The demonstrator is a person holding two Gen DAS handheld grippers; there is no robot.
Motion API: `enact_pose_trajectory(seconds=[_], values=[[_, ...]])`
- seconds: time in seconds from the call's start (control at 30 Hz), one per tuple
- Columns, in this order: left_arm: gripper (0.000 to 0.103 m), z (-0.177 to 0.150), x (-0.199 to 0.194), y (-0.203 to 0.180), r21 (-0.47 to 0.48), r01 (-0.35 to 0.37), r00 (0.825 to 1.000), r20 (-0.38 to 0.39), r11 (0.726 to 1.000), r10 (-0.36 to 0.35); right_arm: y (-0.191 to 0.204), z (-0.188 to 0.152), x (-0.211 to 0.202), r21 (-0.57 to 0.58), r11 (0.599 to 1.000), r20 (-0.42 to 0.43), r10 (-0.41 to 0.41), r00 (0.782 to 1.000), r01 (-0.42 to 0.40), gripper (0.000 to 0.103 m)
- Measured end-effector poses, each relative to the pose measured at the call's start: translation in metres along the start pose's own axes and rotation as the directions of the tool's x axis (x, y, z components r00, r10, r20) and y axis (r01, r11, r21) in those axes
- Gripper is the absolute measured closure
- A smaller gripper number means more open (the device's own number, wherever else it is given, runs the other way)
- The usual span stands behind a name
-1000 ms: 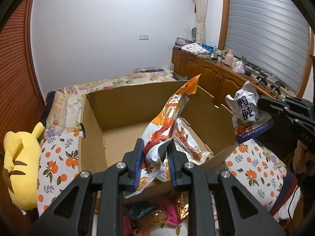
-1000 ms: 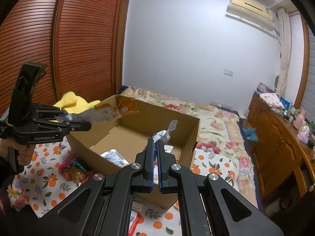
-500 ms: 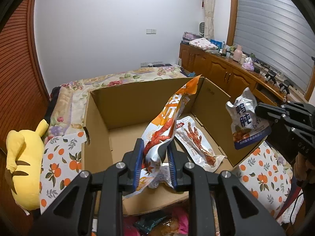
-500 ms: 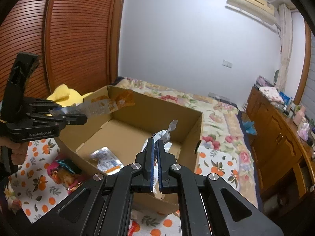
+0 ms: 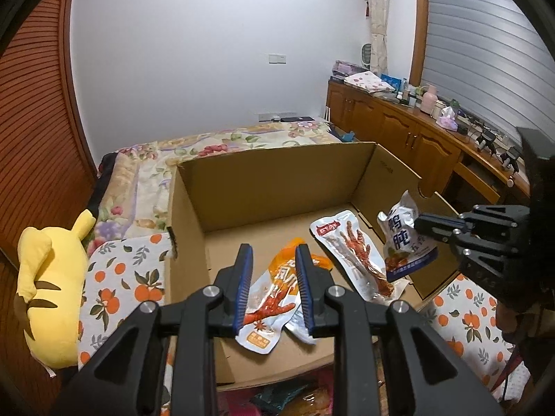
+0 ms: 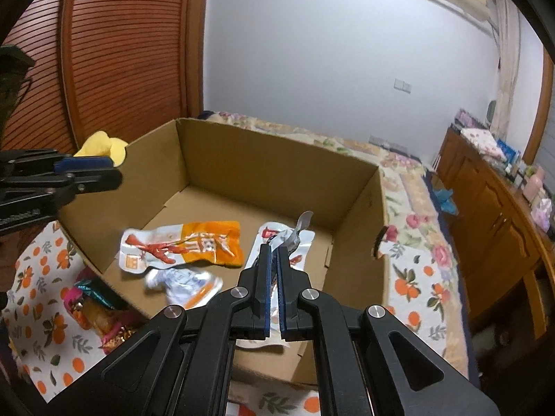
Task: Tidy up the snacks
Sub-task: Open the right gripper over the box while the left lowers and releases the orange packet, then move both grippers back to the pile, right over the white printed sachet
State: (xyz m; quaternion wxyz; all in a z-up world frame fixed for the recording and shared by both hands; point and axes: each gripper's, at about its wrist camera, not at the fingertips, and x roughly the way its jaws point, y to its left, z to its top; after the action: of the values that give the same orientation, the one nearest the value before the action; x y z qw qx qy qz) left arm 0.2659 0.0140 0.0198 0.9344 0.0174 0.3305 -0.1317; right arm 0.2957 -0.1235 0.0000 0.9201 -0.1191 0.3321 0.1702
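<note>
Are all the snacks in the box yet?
Not yet. Done: the orange packet, a chicken-feet packet and a small white packet lie in the cardboard box. In hand: the right gripper pinches a silver pouch over the box; the left gripper, jaws just opened, is empty. Left: wrapped snacks on the cloth outside.

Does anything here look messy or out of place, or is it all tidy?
Mostly tidy. The cardboard box holds loose packets lying at odd angles: the orange packet overlaps a crumpled silver one. A few snacks remain outside on the bedspread. The right gripper holds a silver packet over the box.
</note>
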Motion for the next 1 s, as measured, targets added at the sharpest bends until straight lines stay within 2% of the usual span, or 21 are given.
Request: enact_pose_trajectory(seconds=[0.3,0.5,0.6,0.77,0.87,1.0], values=[[0.076,-0.004,-0.011,0.011,-0.012,-0.010,1.000,0.010,1.000,0.010,0.002,0.000,0.015,0.029,0.999,-0.019,0.014,1.000,-0.013,0.102],[0.064,-0.008,-0.018,0.018,-0.028,-0.007,0.999,0.032,1.000,0.008,0.001,0.002,0.005,0.054,0.998,0.005,0.026,1.000,-0.027,0.096],[0.056,-0.010,-0.027,0.019,-0.029,0.003,0.998,0.056,1.000,-0.002,0.001,0.002,-0.015,0.054,0.998,0.047,0.025,0.999,-0.027,0.087],[0.054,-0.016,-0.047,0.015,-0.013,0.016,0.996,0.088,1.000,-0.014,0.005,-0.004,-0.061,0.031,0.999,0.125,0.034,0.992,-0.038,0.066],[0.051,-0.024,-0.061,0.010,0.008,0.008,0.995,0.103,1.000,-0.008,0.008,-0.015,-0.084,0.015,0.998,0.151,0.060,0.987,-0.063,0.057],[0.039,-0.036,-0.075,-0.001,0.071,-0.037,0.989,0.144,0.997,0.027,0.010,-0.035,-0.102,0.017,0.996,0.166,0.084,0.982,-0.088,0.045]])
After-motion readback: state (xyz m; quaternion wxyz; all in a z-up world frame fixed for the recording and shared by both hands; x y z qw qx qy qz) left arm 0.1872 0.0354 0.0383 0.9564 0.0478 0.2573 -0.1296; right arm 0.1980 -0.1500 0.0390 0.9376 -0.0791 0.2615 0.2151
